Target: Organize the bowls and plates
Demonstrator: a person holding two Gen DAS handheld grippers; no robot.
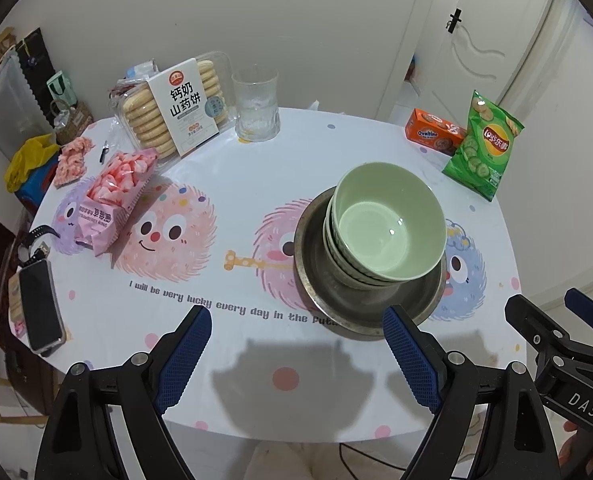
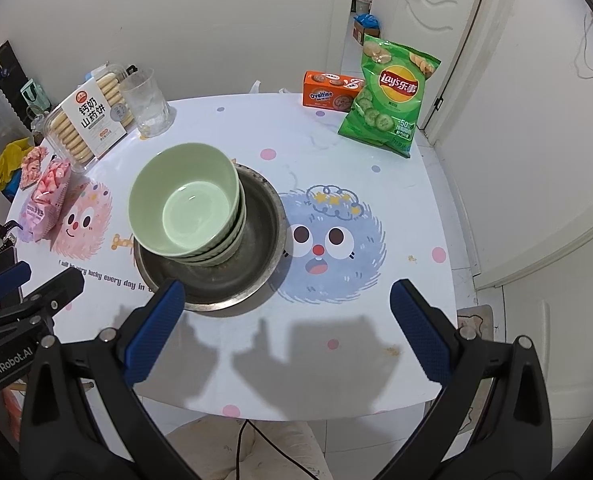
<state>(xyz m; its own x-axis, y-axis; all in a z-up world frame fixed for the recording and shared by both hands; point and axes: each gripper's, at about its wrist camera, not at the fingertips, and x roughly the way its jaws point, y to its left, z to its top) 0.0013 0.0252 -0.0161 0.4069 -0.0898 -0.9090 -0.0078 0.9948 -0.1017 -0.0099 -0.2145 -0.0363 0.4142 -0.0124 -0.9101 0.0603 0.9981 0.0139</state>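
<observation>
The left gripper point(image 1: 296, 352) hangs over the near edge of the table point(image 1: 256, 184), its jaws spread wide with nothing between them. Its right finger point(image 1: 410, 356) overlaps the near rim of the plate point(image 1: 316, 280) in the left wrist view, though whether it touches or merely hovers above cannot be told. The right gripper point(image 2: 288, 328) sits just beside it, also spread and empty, above the same near edge; its left finger point(image 2: 156, 328) lines up with the plate's near rim from the other side.

So the plate lies between the two grippers and slightly ahead of both, towards the table's middle. On it stand the bowls point(image 2: 186, 200), green, nested and upright, set off-centre towards the plate's left side. From the left gripper the stack is ahead and to the right; from the right gripper it is ahead and to the left. Neither hand looks clearly nearer: each has one finger at the rim.

The stack is round, so no long axis constrains a grasp; the approach depends only on which rim is reached. The stacking appears largely done.
</observation>
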